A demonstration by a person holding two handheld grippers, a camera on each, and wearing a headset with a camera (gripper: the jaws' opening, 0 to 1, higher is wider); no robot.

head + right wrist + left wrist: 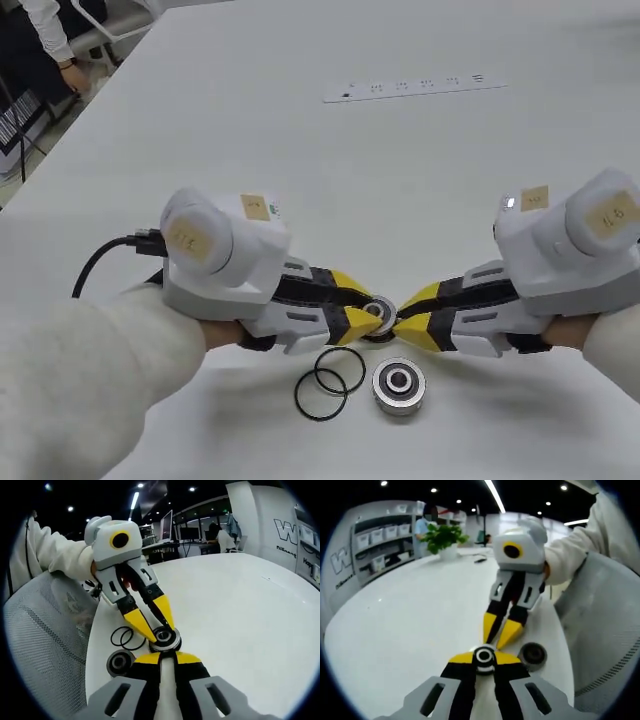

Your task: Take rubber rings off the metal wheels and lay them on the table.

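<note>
My left gripper [368,318] is shut on a metal wheel [379,311], held just above the table; the wheel [166,637] carries a dark rubber ring around its rim. The right gripper [402,320] meets it from the right, jaws closed together on the near edge of that ring [169,648]. In the left gripper view my own yellow tips [484,659] clamp the wheel [484,655], with the right gripper [499,636] pointing in from beyond. Two loose rubber rings [330,382] lie overlapping on the table below. A second wheel [399,385] sits flat beside them.
A flat white power strip [415,88] lies far back on the white table [300,180]. A person's hand and chair [70,50] are at the far left corner. Shelves and a potted plant [442,537] stand beyond the table.
</note>
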